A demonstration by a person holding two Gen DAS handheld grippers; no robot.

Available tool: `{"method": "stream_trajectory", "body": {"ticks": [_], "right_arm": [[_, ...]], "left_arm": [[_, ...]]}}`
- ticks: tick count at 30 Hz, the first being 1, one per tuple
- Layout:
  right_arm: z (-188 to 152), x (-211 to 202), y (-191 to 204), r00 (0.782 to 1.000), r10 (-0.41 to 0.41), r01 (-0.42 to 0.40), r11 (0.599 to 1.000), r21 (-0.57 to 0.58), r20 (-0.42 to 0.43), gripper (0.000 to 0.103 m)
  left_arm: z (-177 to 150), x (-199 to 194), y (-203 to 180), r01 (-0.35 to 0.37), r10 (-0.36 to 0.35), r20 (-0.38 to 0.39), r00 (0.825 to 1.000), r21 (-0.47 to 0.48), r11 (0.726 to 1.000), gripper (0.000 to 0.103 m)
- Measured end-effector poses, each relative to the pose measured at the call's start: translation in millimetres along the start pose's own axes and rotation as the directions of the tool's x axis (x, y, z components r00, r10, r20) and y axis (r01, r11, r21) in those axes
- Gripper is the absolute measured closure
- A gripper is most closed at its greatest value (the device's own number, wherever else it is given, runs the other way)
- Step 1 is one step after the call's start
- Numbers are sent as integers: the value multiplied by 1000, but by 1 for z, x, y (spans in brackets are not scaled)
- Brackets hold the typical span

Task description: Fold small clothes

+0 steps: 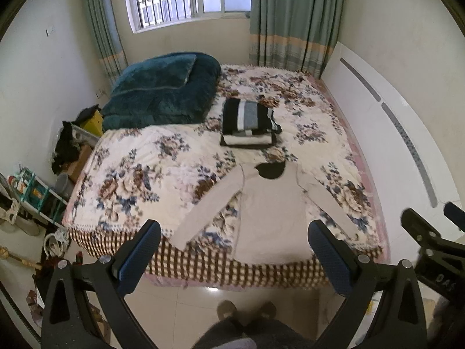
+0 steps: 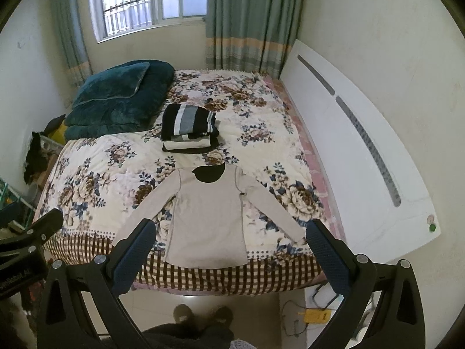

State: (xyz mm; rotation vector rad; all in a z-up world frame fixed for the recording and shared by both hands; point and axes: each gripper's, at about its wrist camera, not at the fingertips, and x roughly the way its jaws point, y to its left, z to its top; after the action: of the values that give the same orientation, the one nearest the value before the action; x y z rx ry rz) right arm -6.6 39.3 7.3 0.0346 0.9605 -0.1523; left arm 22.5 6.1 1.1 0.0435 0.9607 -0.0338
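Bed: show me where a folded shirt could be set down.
Bare quilt lies between the beige shirt and the bed's left edge, below the teal blanket. Another patch runs right of the folded stack, toward the headboard. The near middle is taken by the spread shirt.

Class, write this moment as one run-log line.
stage: before first fold | beige shirt: flat, sleeves spread | folded pile: behind it | left gripper: open, empty | right gripper: open, empty

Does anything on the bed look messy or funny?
Not much. The beige shirt lies flat with sleeves spread, its hem reaching the bed's near edge. The folded pile behind it looks neat. Both grippers are open, holding nothing.
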Motion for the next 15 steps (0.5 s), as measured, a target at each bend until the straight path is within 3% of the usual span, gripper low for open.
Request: {"method": "stream_trajectory", "body": {"ticks": [3, 7, 11, 15], "right_arm": [[-5, 34, -13, 999, -15, 18, 997, 69, -43, 0], [-23, 109, -63, 985, -82, 114, 969, 221, -151, 0], [-57, 201, -136, 950, -130, 234, 899, 371, -284, 0], [-107, 308, -219, 909, -126, 323, 814, 483, -397, 0]], "left_arm": [[8, 31, 4, -31, 31, 34, 999, 13, 999, 0], [10, 93, 6, -68, 68, 27, 997, 27, 997, 0], [8, 184, -5, -106, 108, -53, 993, 38, 994, 0], [-1, 292, -29, -164, 170, -148, 974, 49, 985, 0]]}}
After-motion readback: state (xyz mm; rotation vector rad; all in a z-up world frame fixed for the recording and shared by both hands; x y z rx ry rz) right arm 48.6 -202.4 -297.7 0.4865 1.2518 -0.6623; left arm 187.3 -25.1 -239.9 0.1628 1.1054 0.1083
